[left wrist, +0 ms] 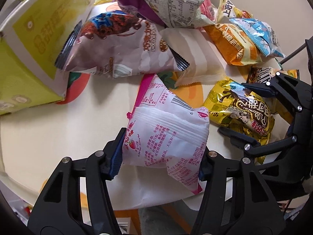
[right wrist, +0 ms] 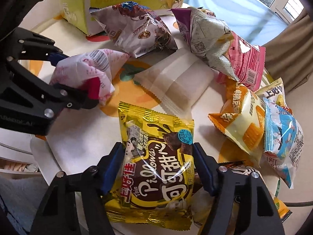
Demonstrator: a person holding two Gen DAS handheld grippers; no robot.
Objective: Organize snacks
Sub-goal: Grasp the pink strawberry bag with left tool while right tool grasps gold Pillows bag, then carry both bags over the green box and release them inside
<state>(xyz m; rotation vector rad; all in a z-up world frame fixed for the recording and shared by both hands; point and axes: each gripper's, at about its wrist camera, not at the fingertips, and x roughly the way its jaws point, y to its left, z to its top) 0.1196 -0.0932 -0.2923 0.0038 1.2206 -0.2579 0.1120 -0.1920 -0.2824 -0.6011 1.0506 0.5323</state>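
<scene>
A pink-and-white strawberry snack bag (left wrist: 168, 129) sits between the blue pads of my left gripper (left wrist: 162, 146), which is shut on its lower half just above the table. The right wrist view shows the same bag (right wrist: 86, 66) pinched in the left gripper (right wrist: 76, 78) at the left. My right gripper (right wrist: 157, 150) holds a yellow "Pillows" chocolate snack bag (right wrist: 156, 129), with both pads against its sides. From the left wrist view, the right gripper (left wrist: 232, 108) straddles that yellow bag (left wrist: 252, 115) at the right.
A yellow-green carton (left wrist: 29, 49) stands open at the far left of the round table (left wrist: 68, 127). Several more snack bags are piled behind: a chocolate bag (left wrist: 117, 45), a plain white packet (left wrist: 197, 58), an orange bag (left wrist: 232, 45), a blue one (left wrist: 258, 35).
</scene>
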